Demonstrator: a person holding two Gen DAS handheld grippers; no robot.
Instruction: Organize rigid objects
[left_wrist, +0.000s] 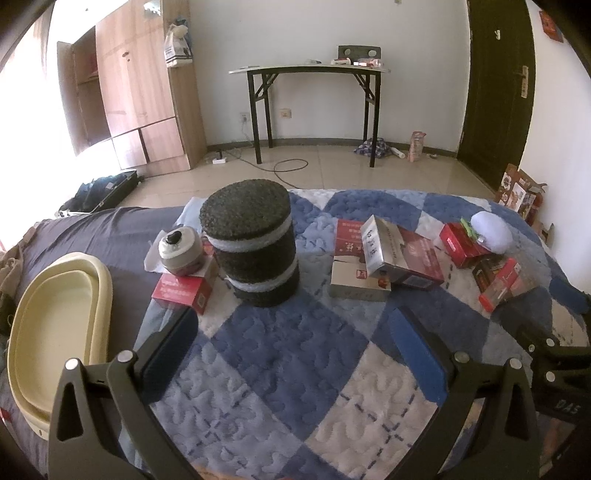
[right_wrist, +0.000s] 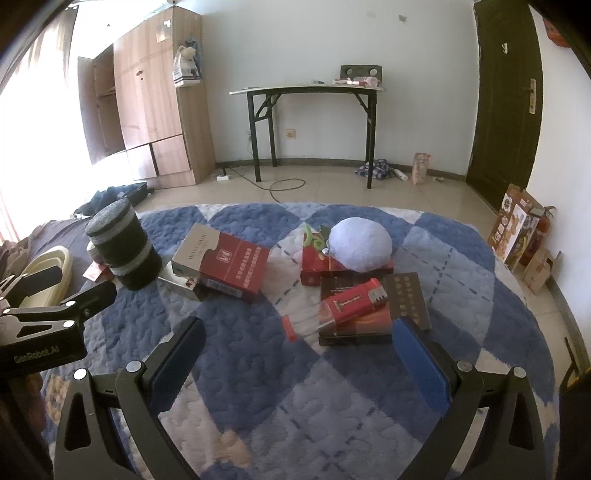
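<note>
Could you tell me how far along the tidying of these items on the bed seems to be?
Nothing looks done: the cream tray sits bare. Left gripper and right gripper hover open, holding nothing. The foam cylinder, cigarette boxes and lighter remain scattered.

quilted cloth blanket (left_wrist: 295, 369), glossy plastic tub (left_wrist: 55, 314)

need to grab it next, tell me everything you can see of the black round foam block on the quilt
The foam block is a squat upright cylinder of coarse black foam with two pale bands around its side, one near the top and one near the base. Its flat top is bare. It stands on the blue and white quilt, with a small jar on a red box close on one side. Neither gripper touches it.
</note>
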